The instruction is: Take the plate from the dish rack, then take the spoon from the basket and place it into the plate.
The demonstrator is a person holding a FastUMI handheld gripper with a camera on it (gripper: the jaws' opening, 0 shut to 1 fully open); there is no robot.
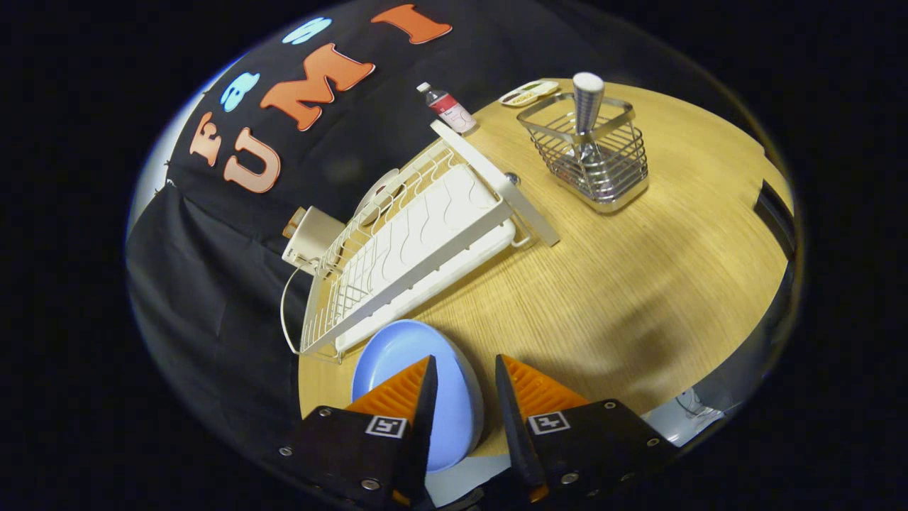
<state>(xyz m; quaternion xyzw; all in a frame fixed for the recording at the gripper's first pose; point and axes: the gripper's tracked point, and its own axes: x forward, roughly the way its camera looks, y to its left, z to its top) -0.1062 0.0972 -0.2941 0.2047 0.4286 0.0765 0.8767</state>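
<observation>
Gripper [464, 387] fingers apart astride blue plate [397, 355]

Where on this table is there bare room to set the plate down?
The widest bare patch of table lies beyond the gripper, bordered by the dish rack, the wire basket and the table's edge. The far end is crowded: bottle and small dish. The blue plate sits by the open fingers, against the rack.

Gripper [464, 369] tilted over, fingers [404, 390] parted with a clear gap, one on each side of a rim
</observation>
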